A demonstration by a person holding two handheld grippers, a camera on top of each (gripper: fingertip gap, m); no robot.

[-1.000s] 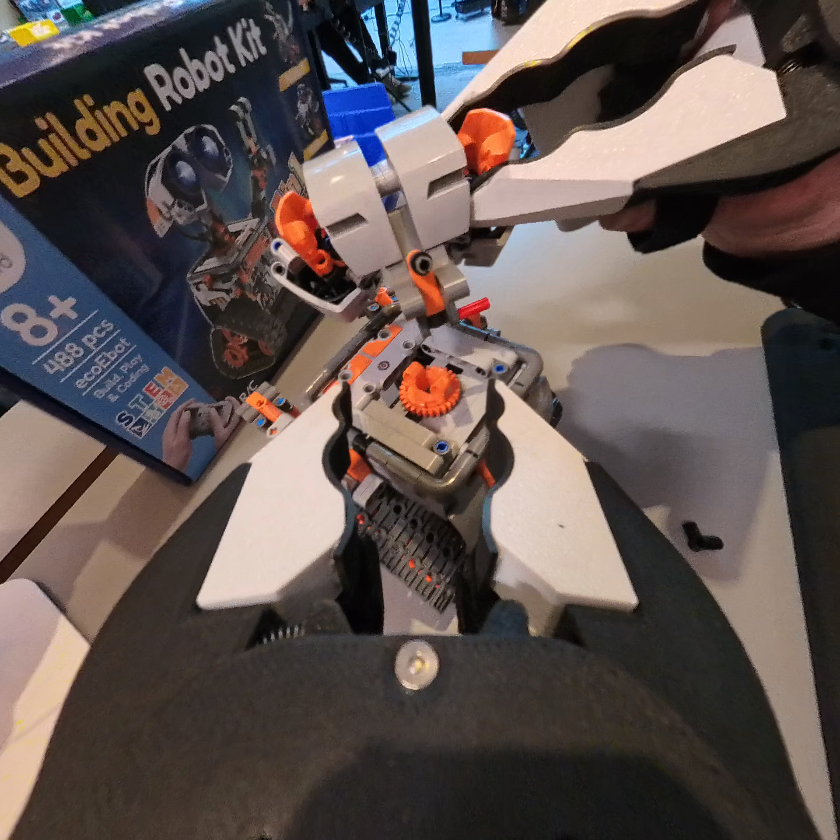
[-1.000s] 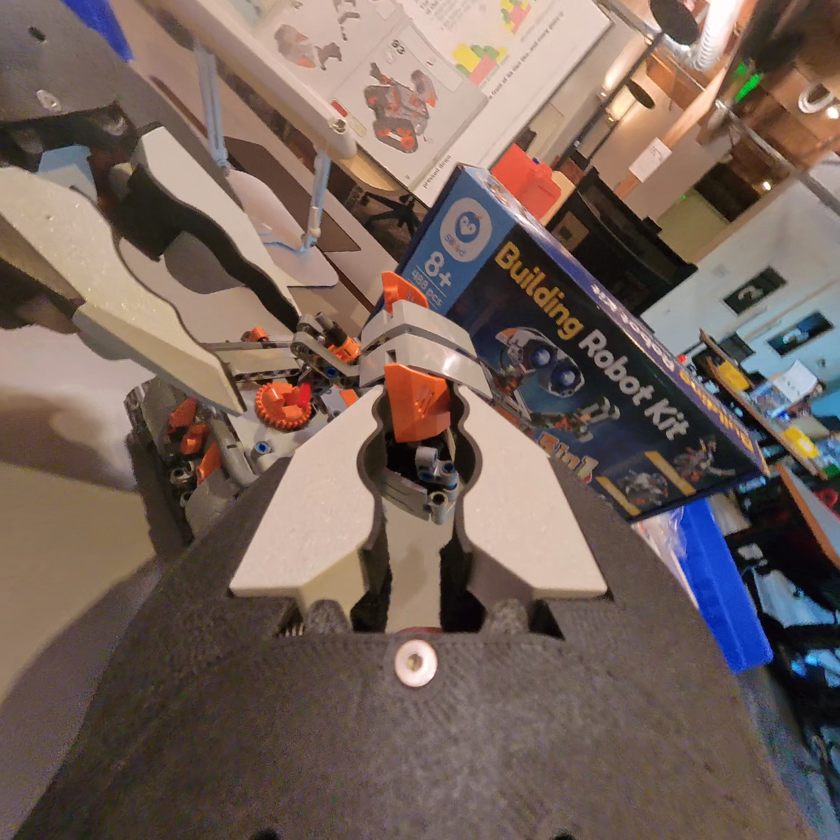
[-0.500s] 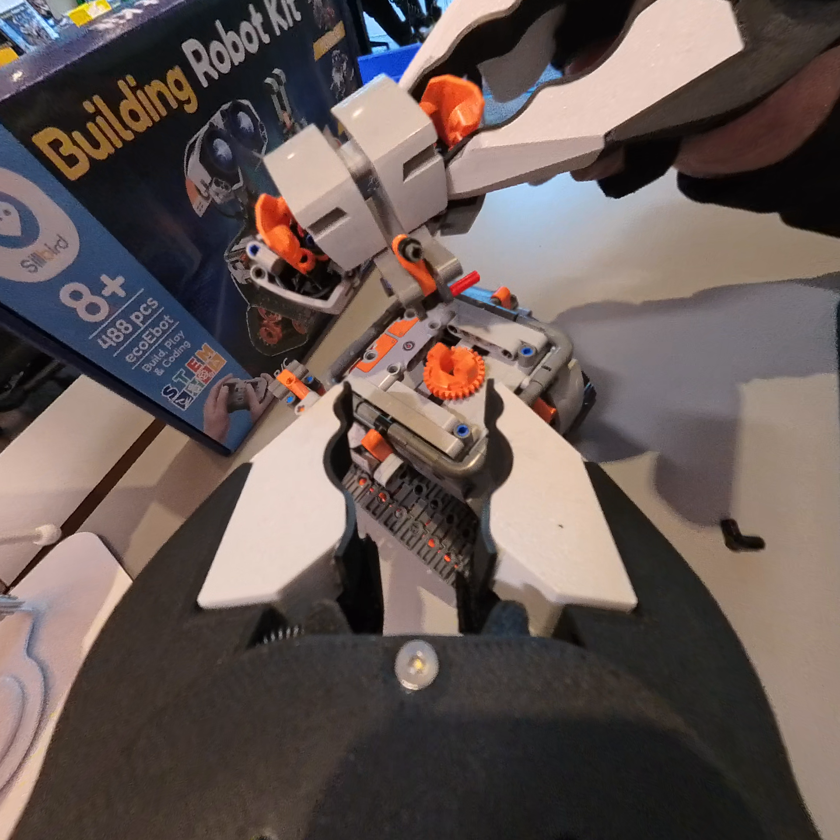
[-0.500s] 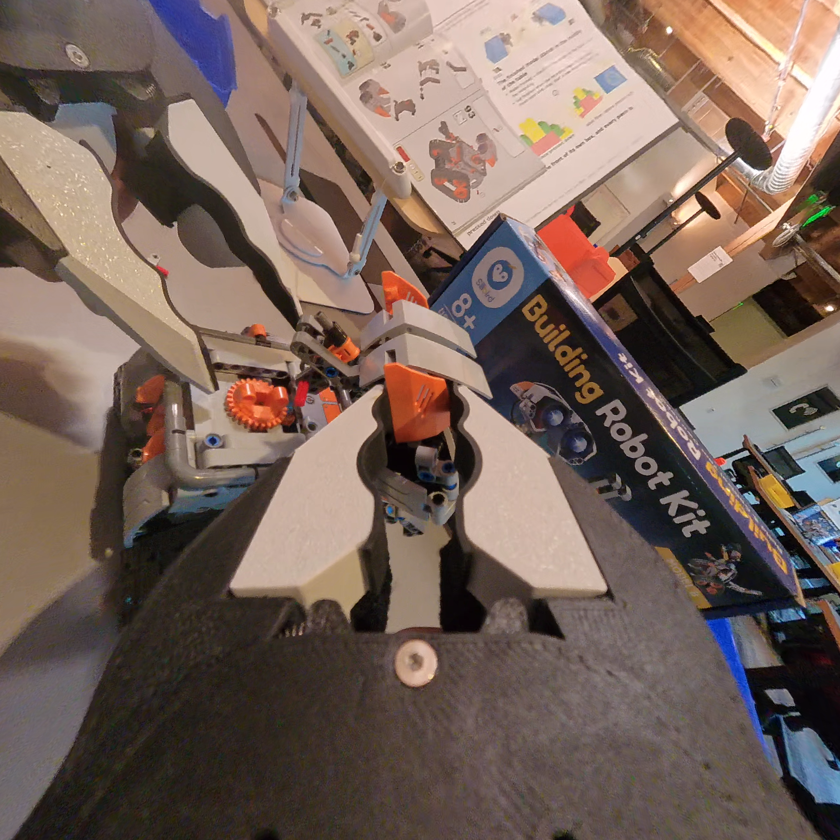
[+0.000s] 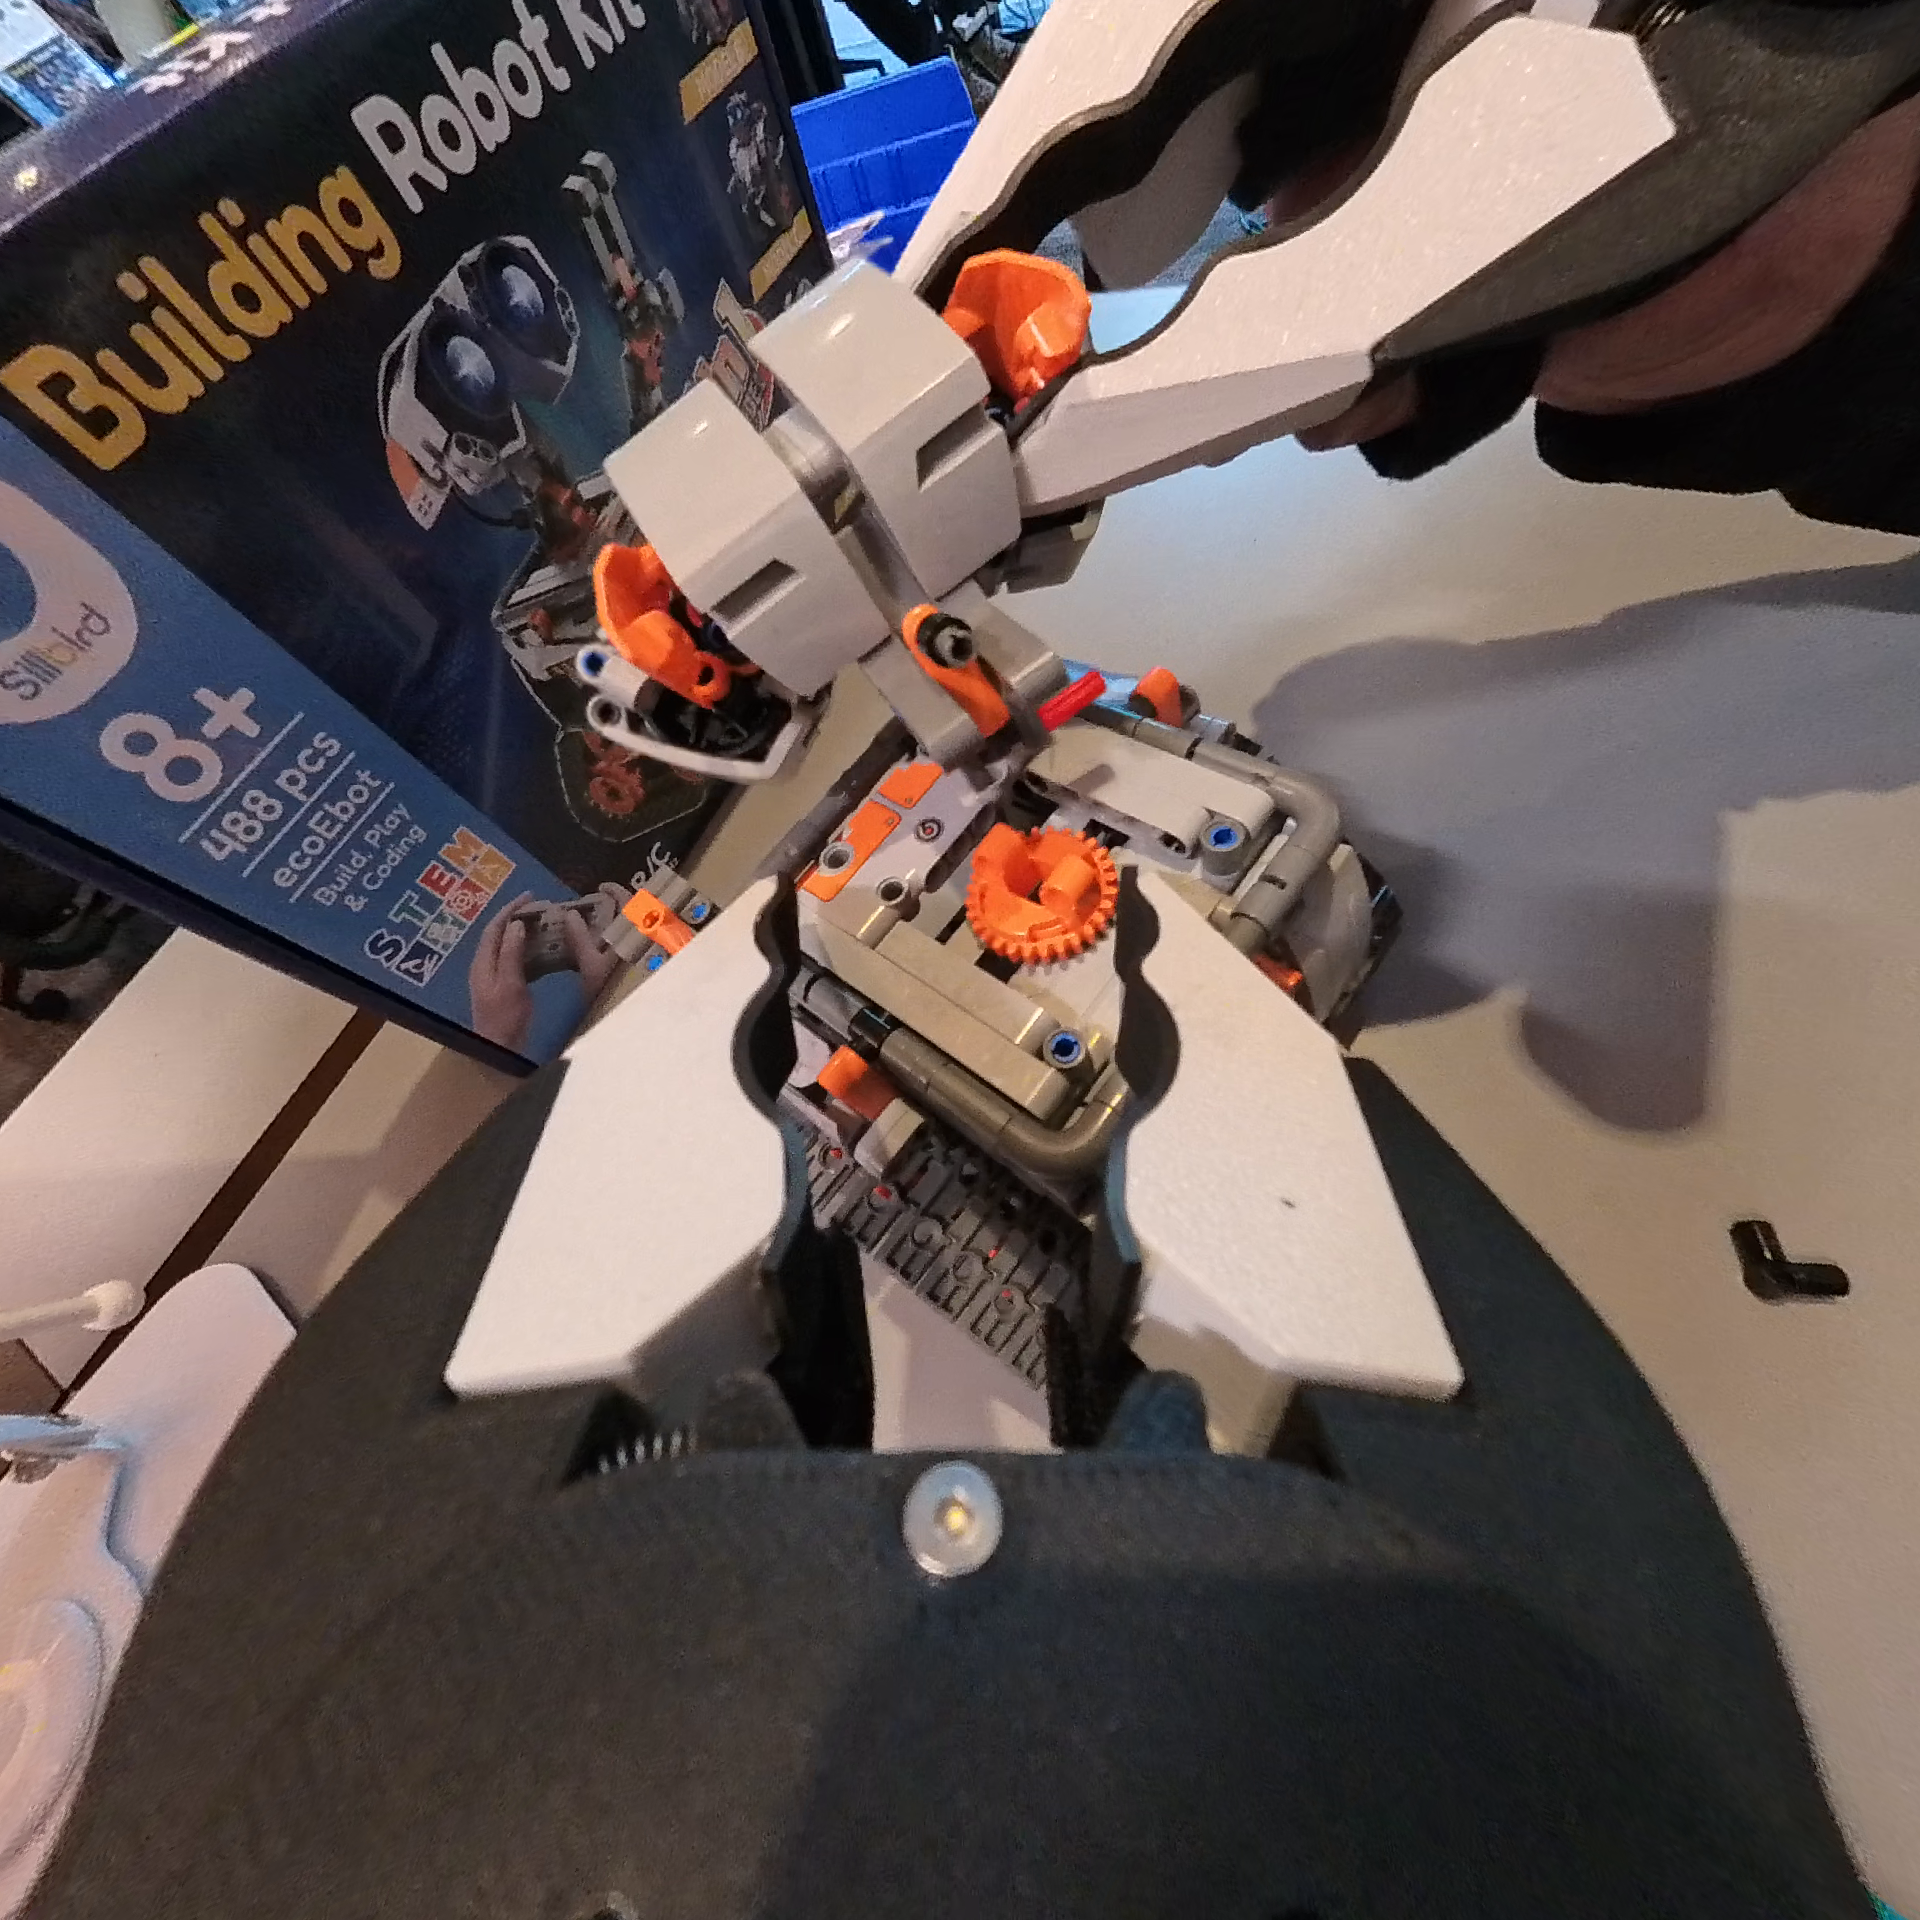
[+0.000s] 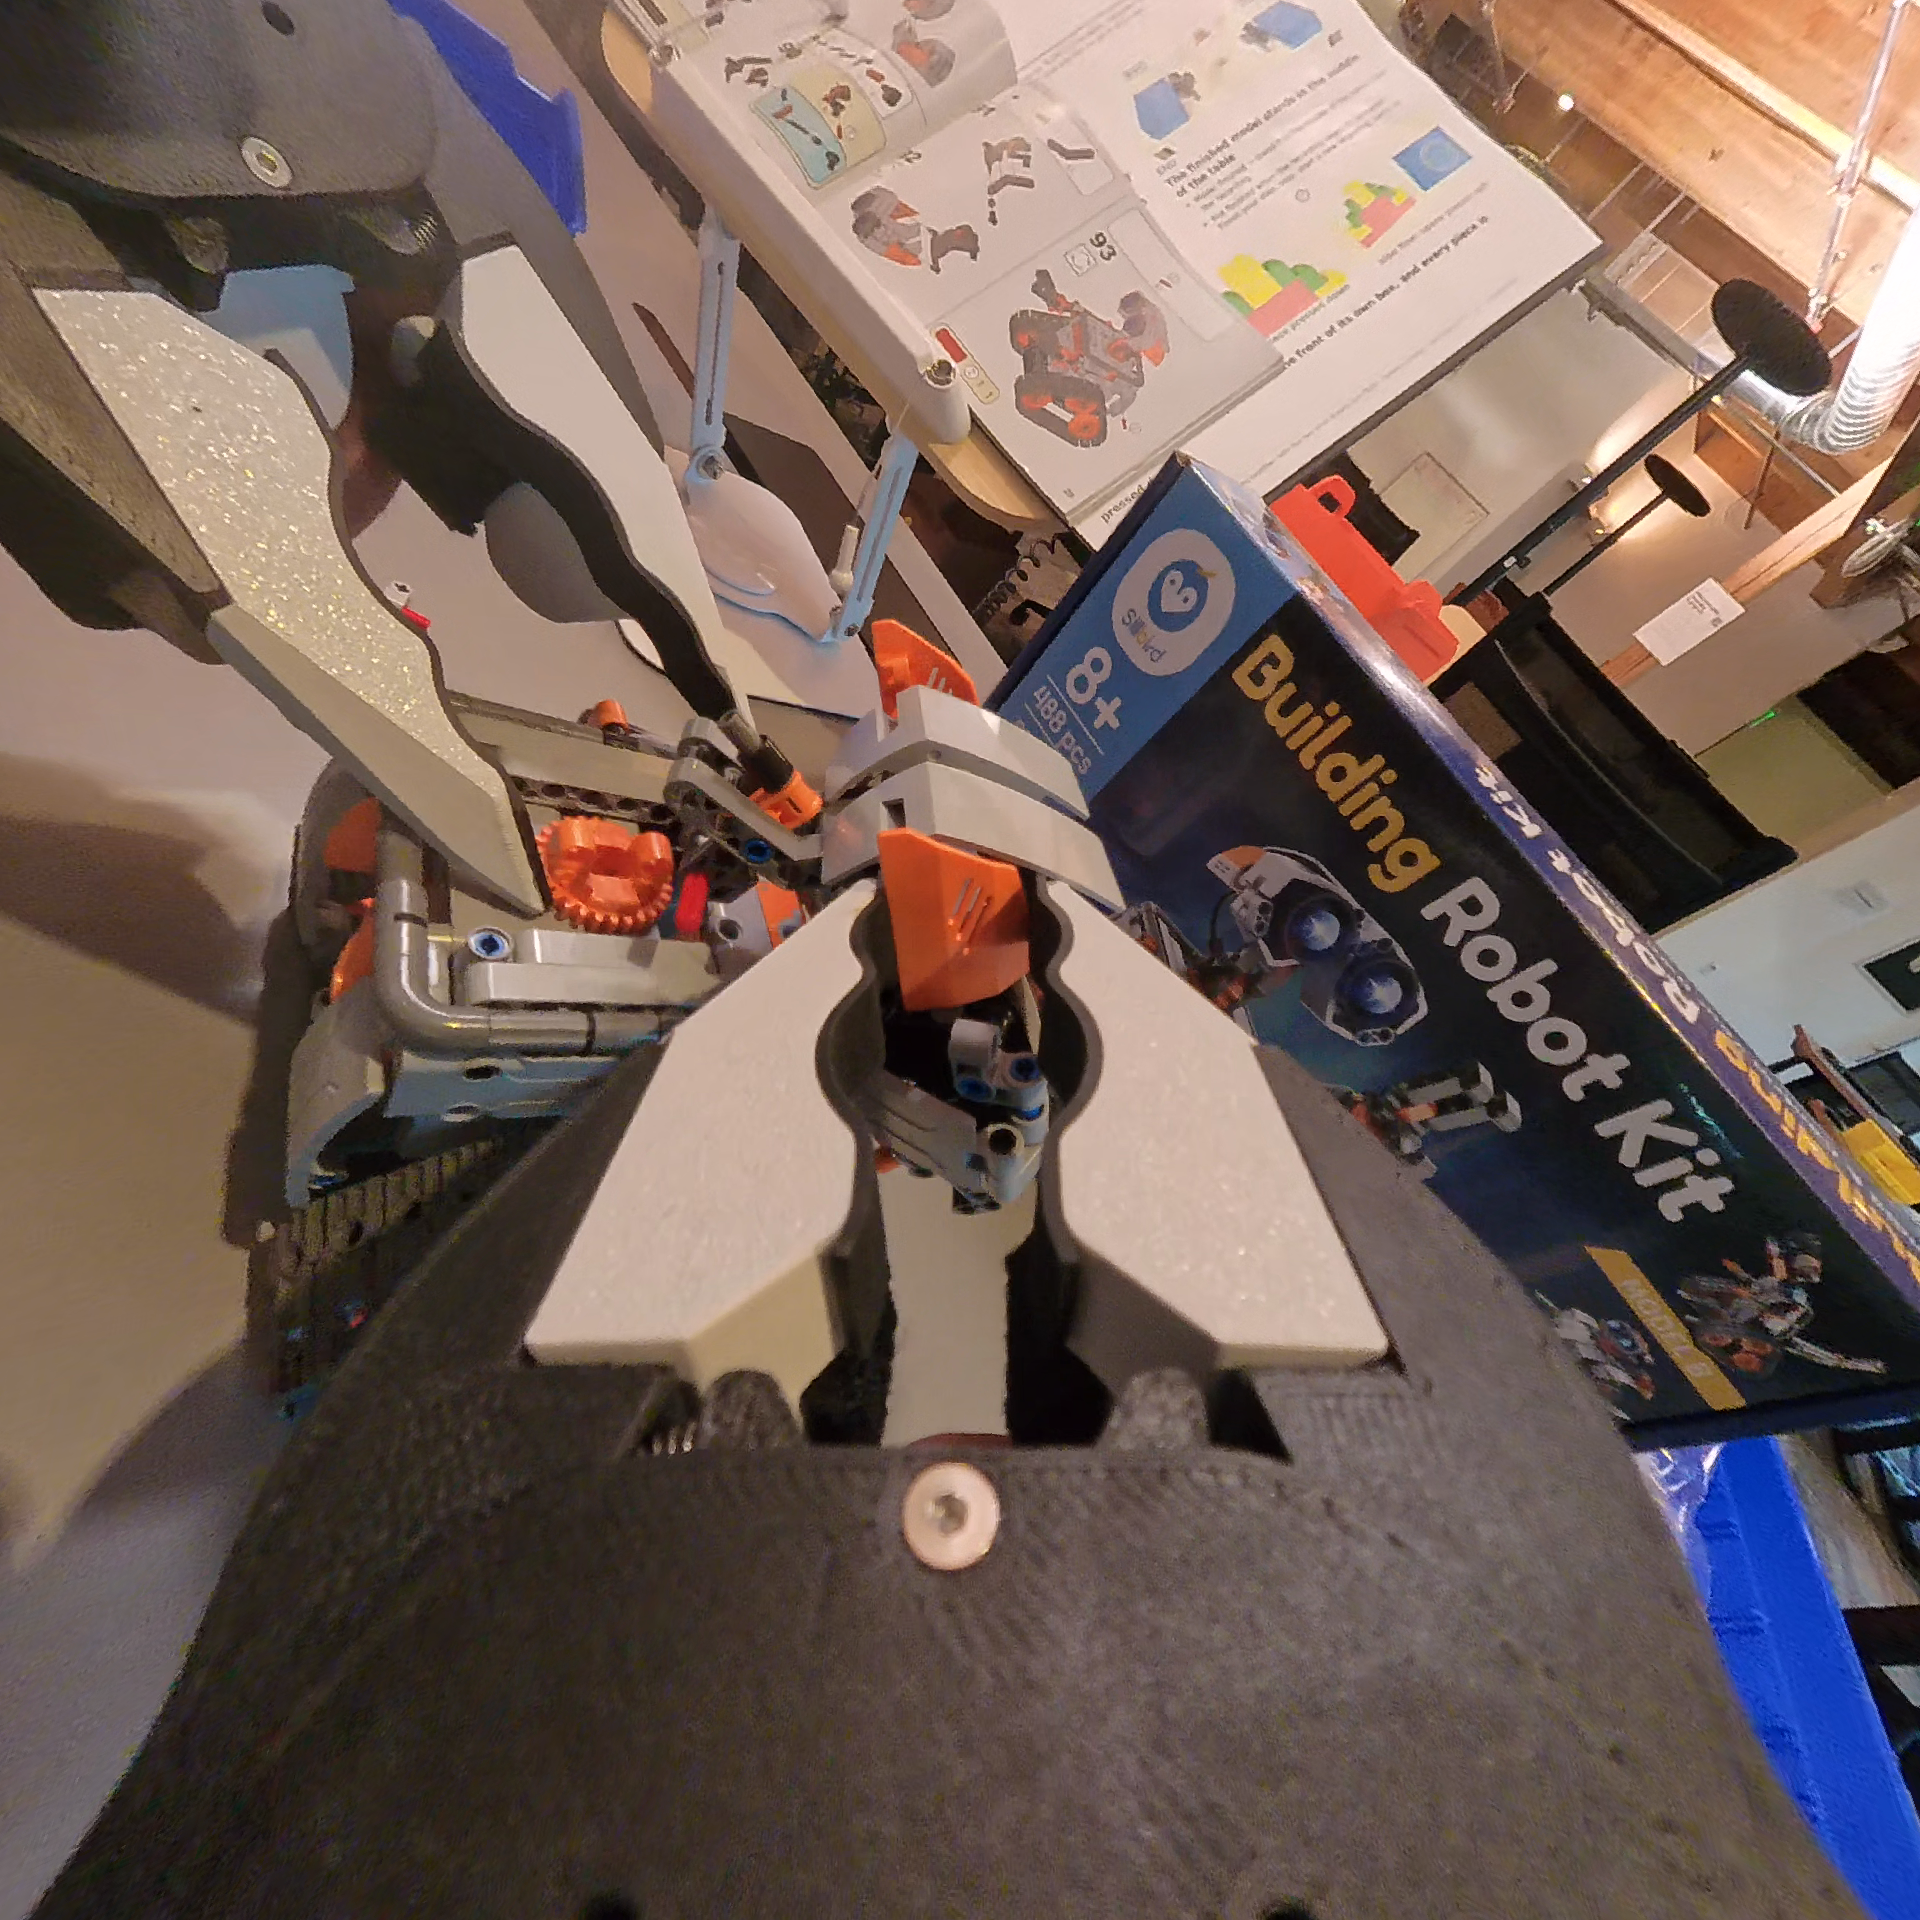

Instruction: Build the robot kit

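Beside the kit box (image 5: 312,436), both hand-held grippers clamp the brick robot (image 5: 997,935): left (image 5: 940,997) its body, right (image 6: 956,956) its head.

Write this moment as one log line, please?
left gripper: shut on toy robot body | right gripper: shut on toy robot head | blue kit box behind

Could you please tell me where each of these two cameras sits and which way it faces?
Left wrist view: on the left gripper, facing the brick robot's base; the right gripper and a hand show.
Right wrist view: on the right gripper, facing the robot's head; the left gripper shows upper left.
Shared: robot, kit box.
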